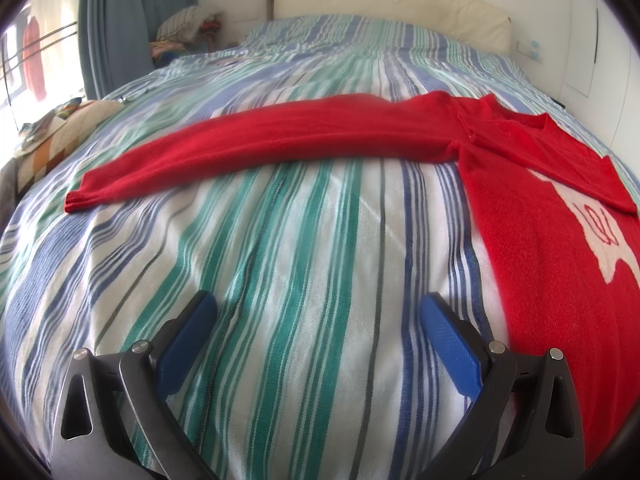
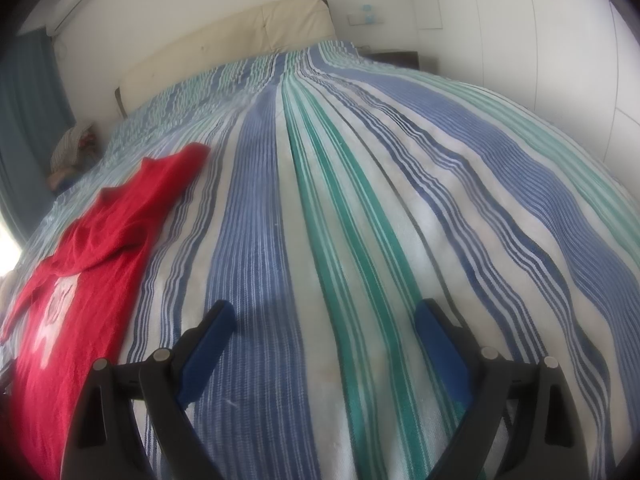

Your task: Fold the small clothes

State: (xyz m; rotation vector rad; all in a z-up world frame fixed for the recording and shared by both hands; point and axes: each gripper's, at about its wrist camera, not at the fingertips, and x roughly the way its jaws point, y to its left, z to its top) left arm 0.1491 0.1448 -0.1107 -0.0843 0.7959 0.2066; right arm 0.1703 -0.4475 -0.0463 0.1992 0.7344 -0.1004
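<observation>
A red sweater [image 1: 532, 184] of soft, fuzzy knit lies flat on the bed, on a woven bedspread [image 1: 280, 248] striped in blue, green and white. One long sleeve [image 1: 248, 148] stretches straight out to the left in the left wrist view, ending in a ribbed cuff [image 1: 76, 200]. The body runs down the right edge of that view, with a white shape knitted into its front. In the right wrist view the same sweater [image 2: 92, 248] sits at the far left, its other sleeve folded across the chest.

The left claw [image 1: 318, 312] has its blue-padded fingers wide apart, nothing between them, over bare bedspread just left of the sweater's body. The right claw [image 2: 324, 316] is likewise spread wide and empty, over bare stripes to the right of the sweater.

The bedspread is gently rippled and open toward a padded cream headboard [image 1: 392, 8]. A blue curtain [image 1: 116, 20] hangs at the far left
</observation>
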